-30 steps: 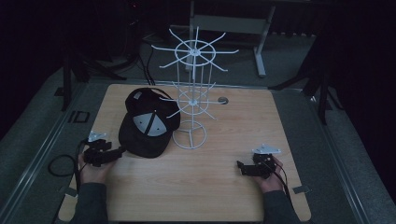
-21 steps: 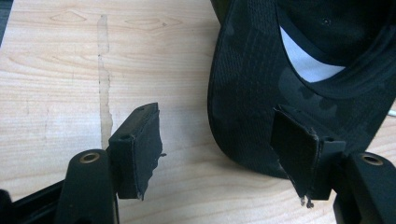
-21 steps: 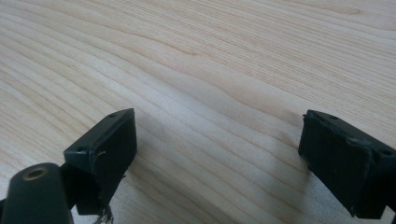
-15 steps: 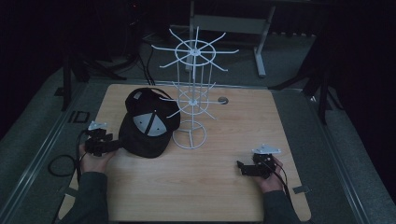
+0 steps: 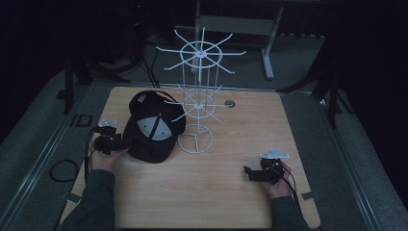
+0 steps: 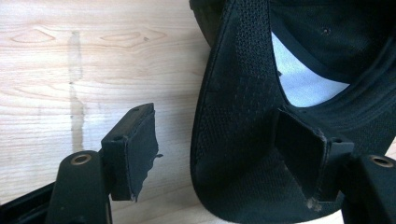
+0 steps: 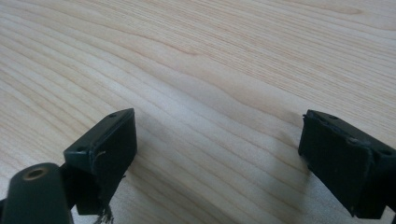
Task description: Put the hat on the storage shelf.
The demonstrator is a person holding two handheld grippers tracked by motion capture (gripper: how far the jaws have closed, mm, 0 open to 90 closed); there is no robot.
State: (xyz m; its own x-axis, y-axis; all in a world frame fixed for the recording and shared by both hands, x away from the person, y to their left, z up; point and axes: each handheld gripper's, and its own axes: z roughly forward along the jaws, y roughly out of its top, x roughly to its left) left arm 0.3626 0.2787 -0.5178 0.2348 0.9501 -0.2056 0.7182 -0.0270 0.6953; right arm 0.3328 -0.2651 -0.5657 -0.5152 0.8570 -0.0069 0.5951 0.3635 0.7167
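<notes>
Straddling the rim of the cap (image 6: 243,140) with my left gripper (image 6: 219,154), I am keeping the jaws apart, one outside on the table (image 5: 231,192) side and one inside the crown, not yet pinching. The cap is lying upside down on the table's left half, its opening and pale lining facing up, just beside the base of the white wire rack (image 5: 198,103). I am judging it to be light and soft: the mesh wall should fold under a pinch, so the whole thing will probably droop and swing from one point. The stitched rim band looks like the firmest edge, and that is where I am aiming to take hold, a deep bite so the cloth does not slip off the pads.

My left hand (image 5: 102,156) is lying low at the table's left edge, pointing the gripper toward the cap. My right gripper (image 5: 262,172) is resting well apart near the right front, jaws wide over bare wood, holding nothing.
</notes>
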